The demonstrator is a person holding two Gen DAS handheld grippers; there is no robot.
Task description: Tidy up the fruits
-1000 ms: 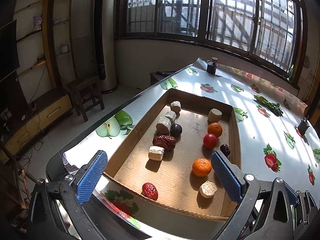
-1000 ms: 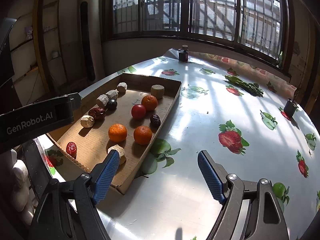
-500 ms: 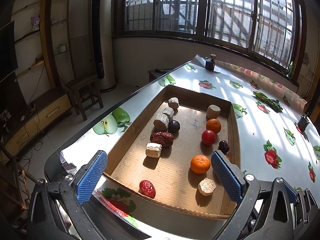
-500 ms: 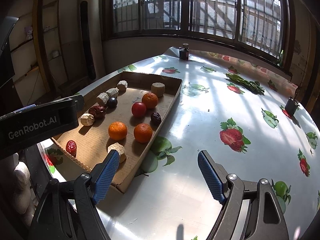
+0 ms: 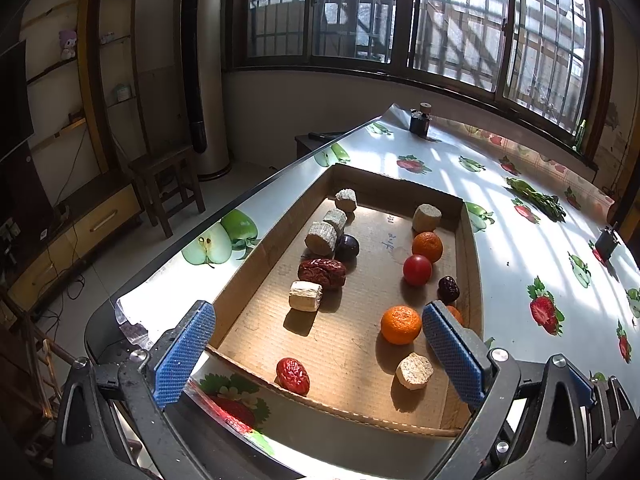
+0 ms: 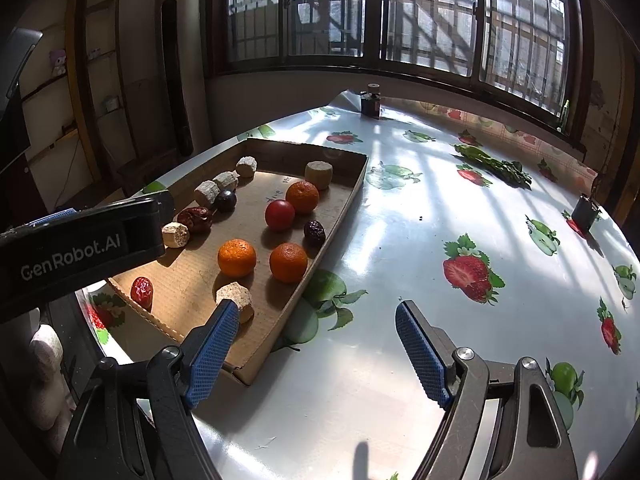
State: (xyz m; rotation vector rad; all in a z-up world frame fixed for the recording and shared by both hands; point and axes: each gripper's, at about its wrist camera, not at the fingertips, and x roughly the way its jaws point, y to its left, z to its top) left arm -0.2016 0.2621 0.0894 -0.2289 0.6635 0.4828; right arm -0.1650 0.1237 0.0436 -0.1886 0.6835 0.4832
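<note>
Your left gripper (image 5: 316,344) is spread wide and holds nothing, hanging over the near end of the shallow cardboard tray (image 5: 280,224). Just ahead of it, between the blue pads, lie a bright red jujube (image 5: 293,375) and a pale cut stalk piece (image 5: 414,371); an orange mandarin (image 5: 401,325) sits close beside the right pad. Farther out along the left side run another pale piece (image 5: 305,296), a large dark-red date (image 5: 322,273), a dark plum (image 5: 346,247) and three more stalk pieces. On the right side are a small dark date (image 5: 448,288), a red tomato (image 5: 417,270) and a second mandarin (image 5: 427,246).

Your right gripper (image 6: 316,356) is likewise spread and empty, poised over the fruit-print tablecloth (image 6: 400,240), with the tray's near corner (image 6: 244,376) by its left pad. Far ahead to the right lies a bunch of greens (image 6: 496,164).
</note>
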